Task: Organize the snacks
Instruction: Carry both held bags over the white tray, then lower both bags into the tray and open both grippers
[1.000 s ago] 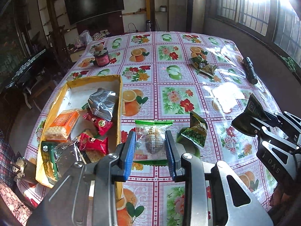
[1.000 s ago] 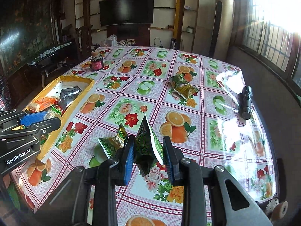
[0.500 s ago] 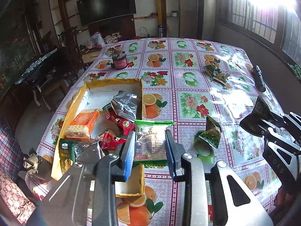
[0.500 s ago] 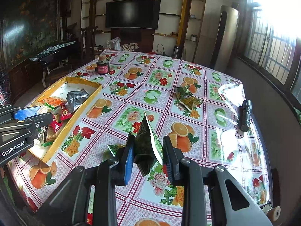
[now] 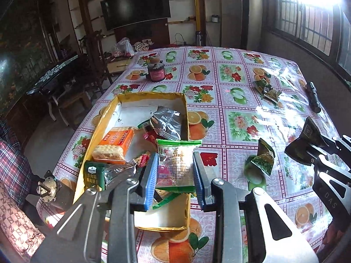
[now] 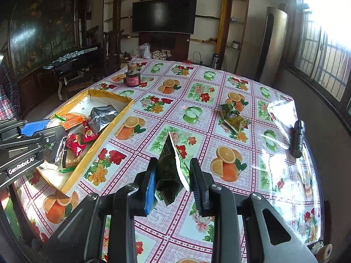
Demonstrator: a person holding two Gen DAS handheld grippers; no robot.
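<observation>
My left gripper [image 5: 175, 175] has its fingers pinching a clear packet with green ends [image 5: 176, 164], held above the near end of the yellow box [image 5: 96, 129]. The box sits on the counter [image 5: 239, 114] and holds an orange cracker pack [image 5: 116, 141], a silver pouch [image 5: 169, 122], red sachets and a green bar. My right gripper [image 6: 172, 179] has its fingers clamped on a dark green triangular packet [image 6: 170, 164], raised over the floral cloth, to the right of the box. One green packet [image 5: 262, 160] lies on the counter between the two grippers; more lie [image 6: 233, 117] further off. A black torch [image 6: 298, 138] lies near the right edge.
</observation>
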